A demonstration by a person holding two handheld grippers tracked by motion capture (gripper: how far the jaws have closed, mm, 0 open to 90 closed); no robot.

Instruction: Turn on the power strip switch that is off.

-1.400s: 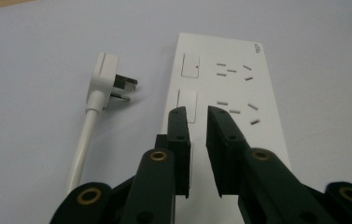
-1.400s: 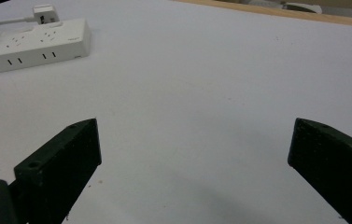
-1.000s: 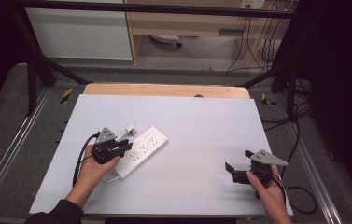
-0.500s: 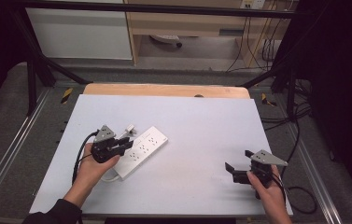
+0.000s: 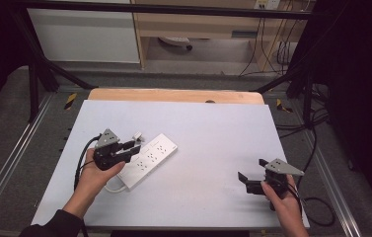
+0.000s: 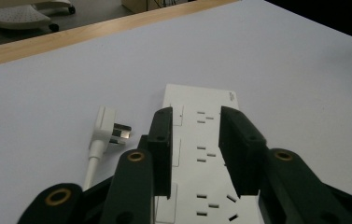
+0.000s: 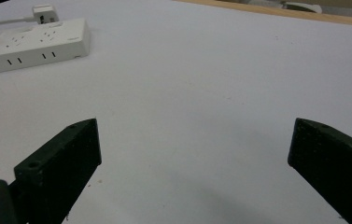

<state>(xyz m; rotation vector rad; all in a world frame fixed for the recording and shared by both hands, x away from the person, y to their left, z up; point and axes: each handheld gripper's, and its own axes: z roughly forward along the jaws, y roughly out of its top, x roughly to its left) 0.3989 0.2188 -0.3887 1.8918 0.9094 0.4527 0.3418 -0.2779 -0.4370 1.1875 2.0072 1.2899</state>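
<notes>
A white power strip [image 5: 153,156] lies flat on the pale table, left of centre. Its white plug [image 5: 137,134] rests on the table just beyond the strip's near end, unplugged, prongs showing in the left gripper view [image 6: 109,127]. My left gripper [image 5: 133,148] hovers over the strip [image 6: 197,100] with its jaws a little apart; they have just been opening, and nothing is between them. My right gripper [image 5: 247,182] sits near the table's front right, jaws wide open over bare table [image 7: 192,135]. From there the strip [image 7: 29,42] and plug [image 7: 43,11] lie far off at the upper left.
The strip's white cord [image 5: 112,186] loops out under my left hand. A wooden edge [image 5: 173,95] runs along the table's far side, with metal frame rails at both sides. Cables trail on the floor [image 5: 316,202] to the right.
The left gripper's jaws stand slightly wider apart over the power strip than before. The right hand has not moved.
</notes>
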